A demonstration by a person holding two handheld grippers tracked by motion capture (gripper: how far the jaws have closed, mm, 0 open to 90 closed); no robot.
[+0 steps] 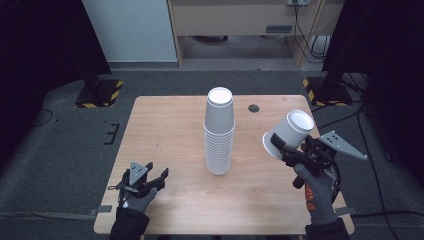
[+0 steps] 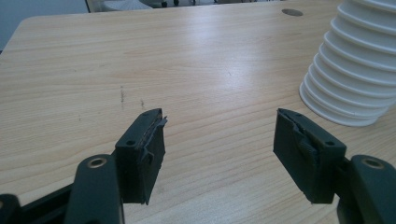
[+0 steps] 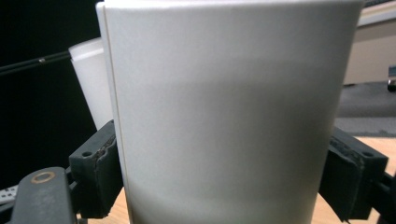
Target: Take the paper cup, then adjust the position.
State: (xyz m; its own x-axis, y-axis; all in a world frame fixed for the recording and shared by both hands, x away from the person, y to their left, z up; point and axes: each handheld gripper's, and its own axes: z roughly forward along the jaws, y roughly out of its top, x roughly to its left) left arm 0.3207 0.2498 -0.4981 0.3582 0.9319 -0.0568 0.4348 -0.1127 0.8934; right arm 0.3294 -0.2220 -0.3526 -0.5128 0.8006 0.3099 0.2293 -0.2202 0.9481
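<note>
A tall stack of white paper cups [image 1: 219, 132] stands upside down in the middle of the wooden table [image 1: 165, 125]; its lower rims show at the right of the left gripper view [image 2: 355, 70]. My right gripper [image 1: 281, 148] is shut on a single white cup [image 1: 290, 132], held tilted above the table's right side. In the right gripper view the cup's wall [image 3: 224, 116] sits squeezed between both pads [image 3: 100, 172]. My left gripper [image 1: 156, 170] rests low near the front left of the table, open, with bare wood between its jaws [image 2: 219, 140].
A small dark round hole [image 1: 254, 108] marks the table behind the stack. Yellow-and-black striped stand bases [image 1: 100, 92] [image 1: 325, 90] sit on the grey floor beyond the far corners. Cables [image 1: 370, 150] run along the floor at the right.
</note>
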